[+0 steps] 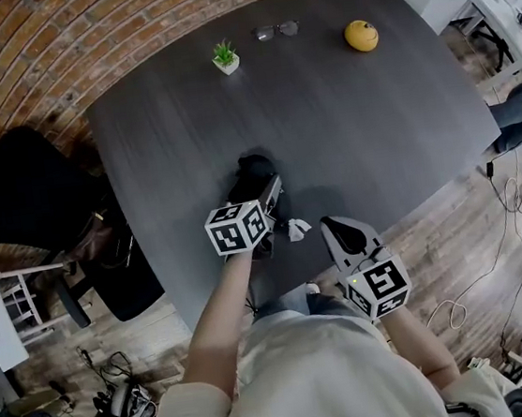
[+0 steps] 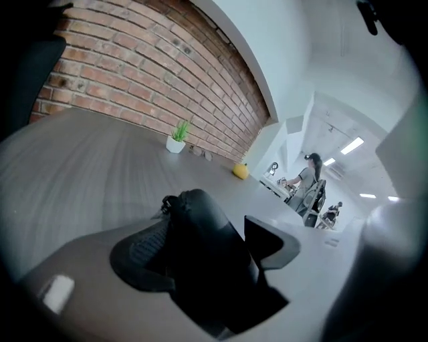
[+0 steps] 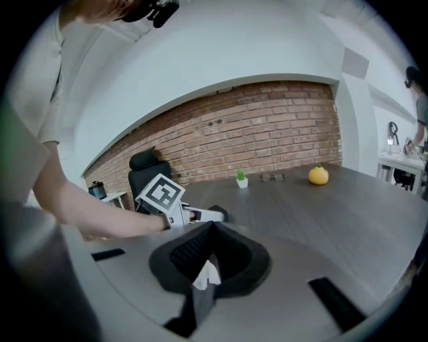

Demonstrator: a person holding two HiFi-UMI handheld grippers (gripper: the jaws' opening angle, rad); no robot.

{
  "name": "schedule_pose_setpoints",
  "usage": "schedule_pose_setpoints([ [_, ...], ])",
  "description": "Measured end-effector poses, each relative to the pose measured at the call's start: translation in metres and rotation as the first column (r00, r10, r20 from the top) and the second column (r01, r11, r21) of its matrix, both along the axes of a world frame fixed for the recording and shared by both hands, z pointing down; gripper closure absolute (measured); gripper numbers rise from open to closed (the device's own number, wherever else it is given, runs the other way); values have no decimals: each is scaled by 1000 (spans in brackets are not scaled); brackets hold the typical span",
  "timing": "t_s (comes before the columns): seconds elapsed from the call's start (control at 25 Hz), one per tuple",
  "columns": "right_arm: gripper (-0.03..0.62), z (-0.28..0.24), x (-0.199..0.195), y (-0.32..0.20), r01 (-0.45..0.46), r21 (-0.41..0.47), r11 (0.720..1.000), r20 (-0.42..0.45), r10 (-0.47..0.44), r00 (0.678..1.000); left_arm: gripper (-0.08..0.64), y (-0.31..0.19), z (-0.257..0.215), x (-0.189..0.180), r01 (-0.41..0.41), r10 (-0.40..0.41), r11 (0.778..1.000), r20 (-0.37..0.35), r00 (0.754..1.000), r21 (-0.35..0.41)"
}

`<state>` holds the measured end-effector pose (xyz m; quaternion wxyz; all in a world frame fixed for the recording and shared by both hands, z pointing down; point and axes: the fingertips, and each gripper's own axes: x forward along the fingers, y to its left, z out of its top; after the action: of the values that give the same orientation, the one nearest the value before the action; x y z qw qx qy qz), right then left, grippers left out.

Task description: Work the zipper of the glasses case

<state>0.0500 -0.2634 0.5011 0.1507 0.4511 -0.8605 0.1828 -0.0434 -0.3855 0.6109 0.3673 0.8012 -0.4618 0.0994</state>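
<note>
- The left claw (image 2: 207, 232) stands wide, with the black glasses case (image 2: 204, 267) lying between its jaws on the table (image 1: 345, 126); no pad clearly presses on it.
- Just to its right, the right claw (image 3: 210, 242) is closed on a small white tab (image 3: 207, 275).
- Far ahead of both claws are a potted plant (image 1: 224, 56), spectacles (image 1: 276, 30) and a yellow fruit (image 1: 362, 36).

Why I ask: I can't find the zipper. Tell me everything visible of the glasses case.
The glasses case is black, rounded, matte. It lies on the dark table near the person's edge, between the open jaws of the left hand-held gripper. A small lump at its far end may be the zipper pull.
</note>
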Motion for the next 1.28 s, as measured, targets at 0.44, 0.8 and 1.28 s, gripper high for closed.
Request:
schedule_pose_setpoints([
  [0.44,589,-6,-7,17,39,33,999,-18,-38,999,215,7,-11,-24,17,-21,999,105,994,44],
  [0.8,589,-21,-3,59,48,86,995,-15,-47,999,229,53,-78,-15,3,-20,982,86,996,191],
  [1.28,589,-55,11,136,46,198,979,-3,-47,999,430,186,-144,-9,6,-51,947,131,990,320],
])
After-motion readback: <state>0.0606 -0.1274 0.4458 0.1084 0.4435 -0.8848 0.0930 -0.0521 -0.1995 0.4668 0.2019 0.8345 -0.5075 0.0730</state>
